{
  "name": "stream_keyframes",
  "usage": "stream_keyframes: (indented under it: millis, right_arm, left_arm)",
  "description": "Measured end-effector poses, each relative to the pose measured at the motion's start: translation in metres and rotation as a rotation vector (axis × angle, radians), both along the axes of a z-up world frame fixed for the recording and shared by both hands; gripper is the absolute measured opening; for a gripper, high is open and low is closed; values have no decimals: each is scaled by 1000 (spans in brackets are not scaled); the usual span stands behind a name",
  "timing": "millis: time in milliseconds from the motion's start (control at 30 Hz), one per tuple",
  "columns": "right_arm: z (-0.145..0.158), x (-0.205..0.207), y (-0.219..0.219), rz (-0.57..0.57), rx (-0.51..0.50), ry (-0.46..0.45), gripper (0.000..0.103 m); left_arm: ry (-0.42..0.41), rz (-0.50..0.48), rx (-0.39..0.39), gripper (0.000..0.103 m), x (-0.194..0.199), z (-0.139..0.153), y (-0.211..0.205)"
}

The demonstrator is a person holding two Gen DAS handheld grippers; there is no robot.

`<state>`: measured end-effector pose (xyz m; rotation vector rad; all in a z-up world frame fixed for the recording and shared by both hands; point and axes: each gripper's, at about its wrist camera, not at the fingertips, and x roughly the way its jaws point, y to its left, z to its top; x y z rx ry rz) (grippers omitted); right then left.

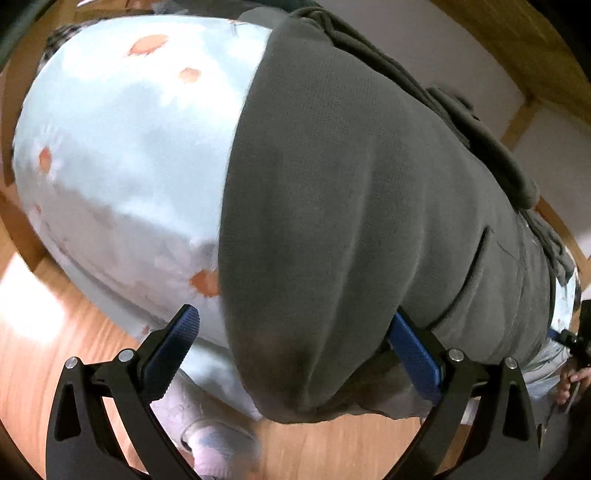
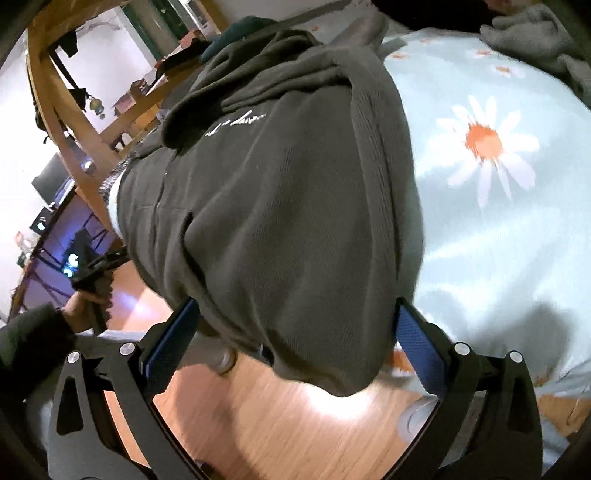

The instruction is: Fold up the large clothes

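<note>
A dark grey hoodie lies spread on a bed with a pale blue daisy-print sheet. Its hem hangs over the bed's near edge. In the left wrist view my left gripper is open, with one hanging hem corner between its wide-apart blue pads, not clamped. From the right wrist the hoodie shows white script near its chest. My right gripper is also open, straddling the other hem corner. A hand holds the left gripper at the far left.
Wood floor runs below the bed edge. A light shoe stands on the floor under the left gripper. A wooden bed frame and a desk with a dark screen are at left. Another grey cloth lies at the sheet's far corner.
</note>
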<state>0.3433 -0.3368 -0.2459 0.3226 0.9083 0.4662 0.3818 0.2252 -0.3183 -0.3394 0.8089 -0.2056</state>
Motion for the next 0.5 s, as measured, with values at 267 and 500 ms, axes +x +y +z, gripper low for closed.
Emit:
stream_keyframes:
  millis: [267, 500]
  right_arm:
    - [2, -1, 12, 86, 125, -19, 56]
    - [-14, 12, 11, 58, 126, 47, 44]
  left_arm:
    - [131, -16, -235, 96, 19, -29, 7]
    - [137, -47, -304, 74, 16, -28, 12]
